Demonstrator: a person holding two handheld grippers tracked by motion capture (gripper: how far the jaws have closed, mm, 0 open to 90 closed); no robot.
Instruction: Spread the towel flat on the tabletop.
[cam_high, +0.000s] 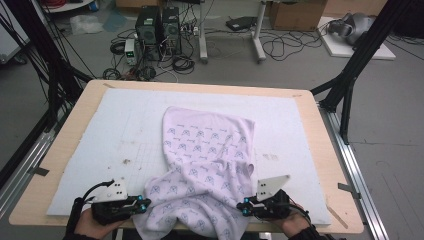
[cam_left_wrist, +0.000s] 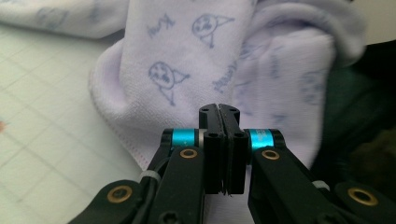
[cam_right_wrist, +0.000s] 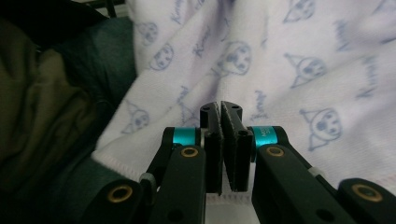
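A pale lilac terry towel printed with small blue cartoon faces lies rumpled on the white gridded mat that covers the light wooden counter. Its far end reaches about the middle of the mat, and its near end spills over the near edge of the counter, between the 2 hands.

The left gripper sits at the near edge of the counter, toward the near-left corner, with its tips at the towel's left hem. In the left gripper view the gripper has its 2 black jaws pressed together, and the stitched hem of the towel runs down into them from the left, so it is clenched on the towel's edge. The mat shows to the left of the cloth in that view.

The right gripper sits at the near edge too, toward the near-right corner, with its tips at the towel's right side. In the right gripper view the gripper is likewise clenched, with the jaws meeting at the tips and the towel's seamed edge caught low between them. Dark green clothing fills the left of that view, beside the cloth.

A grey three-cornered plate stands on top of each gripper, and the person's hands hold both from below the near edge.
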